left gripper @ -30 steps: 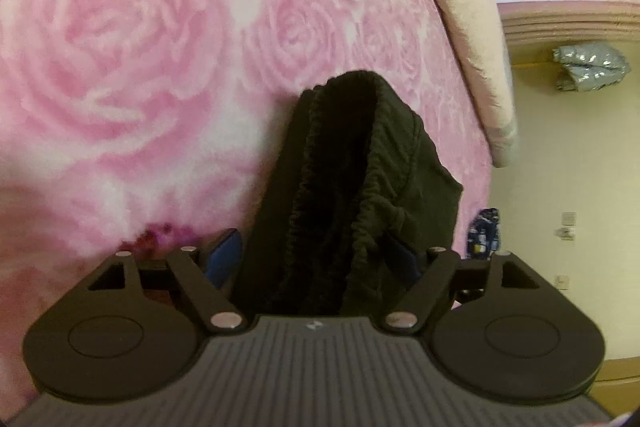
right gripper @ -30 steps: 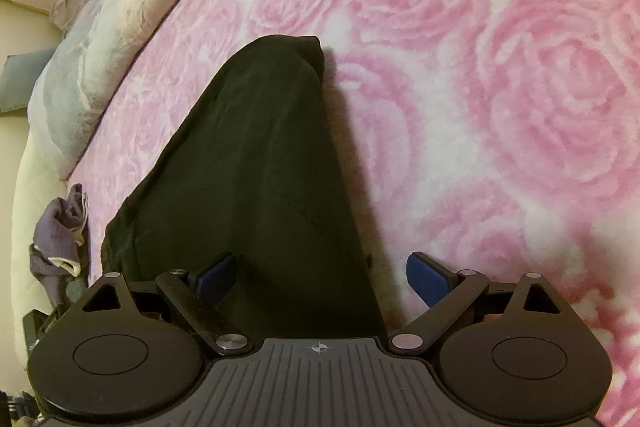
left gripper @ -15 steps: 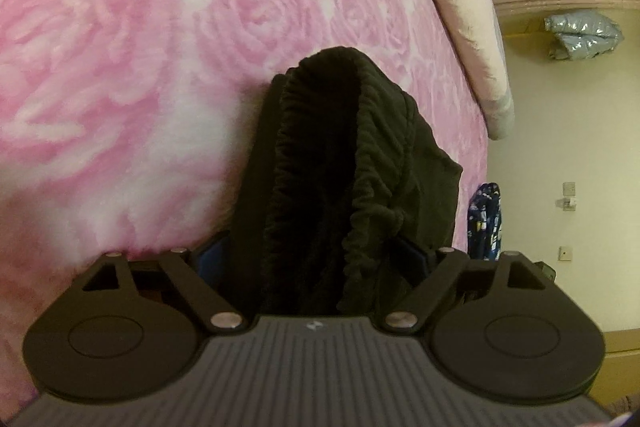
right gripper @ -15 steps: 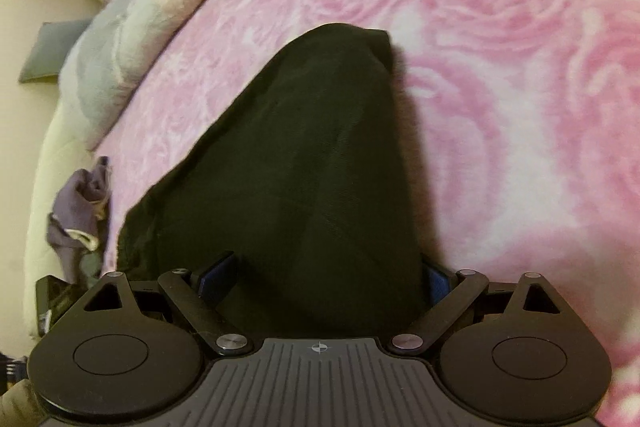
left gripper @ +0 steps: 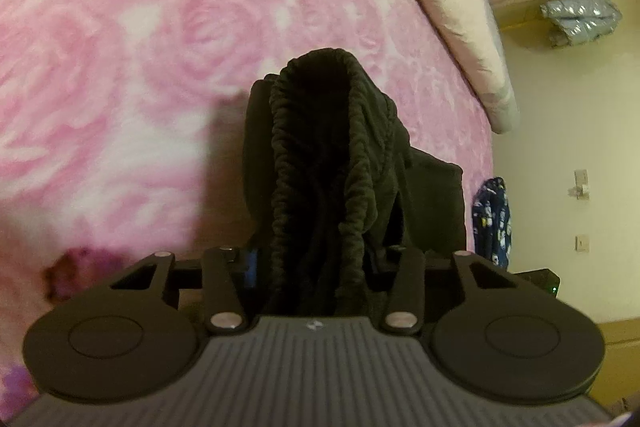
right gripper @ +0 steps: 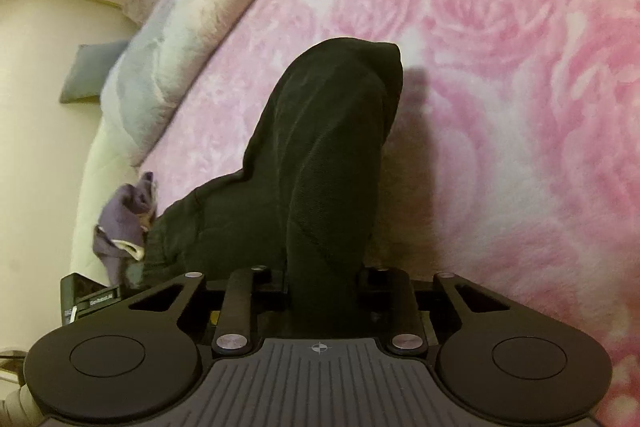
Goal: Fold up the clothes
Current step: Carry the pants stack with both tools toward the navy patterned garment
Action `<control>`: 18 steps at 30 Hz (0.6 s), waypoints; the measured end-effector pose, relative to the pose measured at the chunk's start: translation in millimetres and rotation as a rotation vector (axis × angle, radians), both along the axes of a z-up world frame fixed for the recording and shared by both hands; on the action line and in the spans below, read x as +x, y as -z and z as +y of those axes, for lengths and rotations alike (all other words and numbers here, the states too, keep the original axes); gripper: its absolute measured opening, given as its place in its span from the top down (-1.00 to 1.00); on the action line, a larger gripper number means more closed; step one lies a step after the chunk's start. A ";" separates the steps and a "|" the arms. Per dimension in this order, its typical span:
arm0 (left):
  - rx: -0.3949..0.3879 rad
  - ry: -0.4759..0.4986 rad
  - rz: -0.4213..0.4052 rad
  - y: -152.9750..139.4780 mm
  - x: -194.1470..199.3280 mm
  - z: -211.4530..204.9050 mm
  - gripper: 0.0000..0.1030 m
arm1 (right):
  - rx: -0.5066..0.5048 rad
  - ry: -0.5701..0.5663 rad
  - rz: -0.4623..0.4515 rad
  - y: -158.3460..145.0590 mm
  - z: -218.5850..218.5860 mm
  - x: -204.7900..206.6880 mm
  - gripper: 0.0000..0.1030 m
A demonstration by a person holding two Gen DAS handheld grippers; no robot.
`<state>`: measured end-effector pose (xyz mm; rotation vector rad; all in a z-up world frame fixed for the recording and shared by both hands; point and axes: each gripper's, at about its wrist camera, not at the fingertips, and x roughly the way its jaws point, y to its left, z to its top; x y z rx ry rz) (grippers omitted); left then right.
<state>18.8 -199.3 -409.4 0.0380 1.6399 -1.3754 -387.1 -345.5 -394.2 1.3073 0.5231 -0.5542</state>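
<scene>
Black shorts (left gripper: 320,155) with a gathered elastic waistband rise off the pink rose bedspread (left gripper: 120,67). My left gripper (left gripper: 316,263) is closing, and its pads press the bunched waistband between them. In the right wrist view the smooth end of the same black shorts (right gripper: 328,147) stands up from the bedspread (right gripper: 520,107). My right gripper (right gripper: 324,279) is closing too, with a fold of the cloth pinched between its fingers. The cloth hides the pads of both grippers almost wholly.
A cream blanket roll (left gripper: 452,7) lies along the bed's far edge, also seen as cream and grey bedding (right gripper: 192,27). A purple garment (right gripper: 124,219) lies at the bed's edge, a dark blue patterned cloth (left gripper: 490,219) hangs beyond it, and a silver jacket (left gripper: 580,19) hangs on the wall.
Both grippers stood open around the shorts and have closed onto the cloth. The left one has lifted, and the waistband now stands taller and narrower between its fingers.
</scene>
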 end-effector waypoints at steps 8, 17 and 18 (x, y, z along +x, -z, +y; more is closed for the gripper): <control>-0.067 0.175 0.007 -22.2 -86.9 -83.5 0.22 | -0.039 0.168 -0.009 -32.0 -13.4 -91.0 0.53; -0.158 0.481 0.062 -40.7 -255.2 -225.8 0.23 | -0.133 0.474 0.023 -74.7 -31.3 -245.3 0.53; -0.173 0.519 0.069 -44.5 -279.5 -243.9 0.23 | -0.147 0.508 0.027 -80.6 -34.1 -263.6 0.53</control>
